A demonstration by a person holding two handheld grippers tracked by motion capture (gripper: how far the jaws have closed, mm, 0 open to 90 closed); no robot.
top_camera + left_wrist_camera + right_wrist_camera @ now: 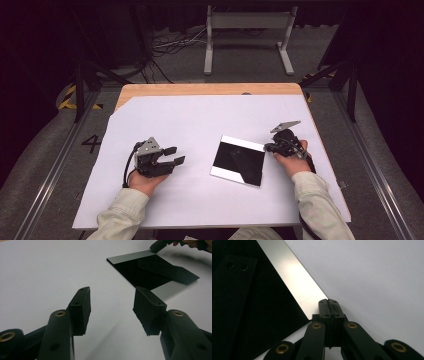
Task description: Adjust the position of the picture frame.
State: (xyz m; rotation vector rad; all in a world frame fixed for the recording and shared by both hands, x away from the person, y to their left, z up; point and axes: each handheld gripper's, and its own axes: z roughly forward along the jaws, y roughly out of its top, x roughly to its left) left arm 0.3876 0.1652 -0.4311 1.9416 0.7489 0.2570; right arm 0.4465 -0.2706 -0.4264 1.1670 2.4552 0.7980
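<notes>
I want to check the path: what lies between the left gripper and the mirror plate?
Nothing; in the high view, only bare white sheet separates the left gripper from the mirror plate.

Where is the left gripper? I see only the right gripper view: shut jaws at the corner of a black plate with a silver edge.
Observer: The left gripper rests on the white sheet, left of the plate and apart from it.
Operator: Open or shut?
Observer: Open, with nothing between its jaws, which point toward the plate.
Operator: Is there a second silver edge?
Observer: Yes, a silver strip runs along the opposite side, nearest the person.
</notes>
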